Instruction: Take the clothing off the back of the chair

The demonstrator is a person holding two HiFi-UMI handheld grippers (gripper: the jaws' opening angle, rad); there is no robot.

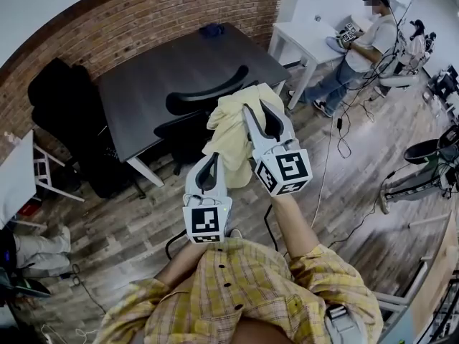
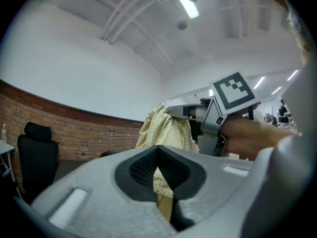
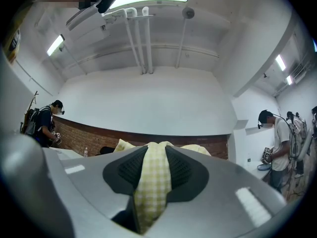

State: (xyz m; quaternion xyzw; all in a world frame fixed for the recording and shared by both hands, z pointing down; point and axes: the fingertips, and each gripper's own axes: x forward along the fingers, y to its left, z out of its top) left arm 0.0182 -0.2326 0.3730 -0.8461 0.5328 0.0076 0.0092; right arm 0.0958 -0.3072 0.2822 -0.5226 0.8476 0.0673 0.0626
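Note:
A pale yellow checked garment (image 1: 231, 136) hangs bunched in the air in front of a black office chair (image 1: 204, 100), whose curved backrest shows bare behind it. My right gripper (image 1: 252, 113) is shut on the top of the cloth; a strip of the checked garment (image 3: 152, 182) runs between its black pads. My left gripper (image 1: 209, 162) is shut on a lower fold, and a narrow band of the yellow garment (image 2: 159, 180) is pinched in its jaws. In the left gripper view the right gripper (image 2: 171, 110) holds the bundle up just ahead.
A dark grey table (image 1: 179, 63) stands behind the chair against a brick wall (image 1: 143, 13). A second black chair (image 1: 61, 95) is at the left, a white table (image 1: 308, 34) with a person (image 1: 366, 45) at the back right. Cables lie on the wooden floor (image 1: 337, 192).

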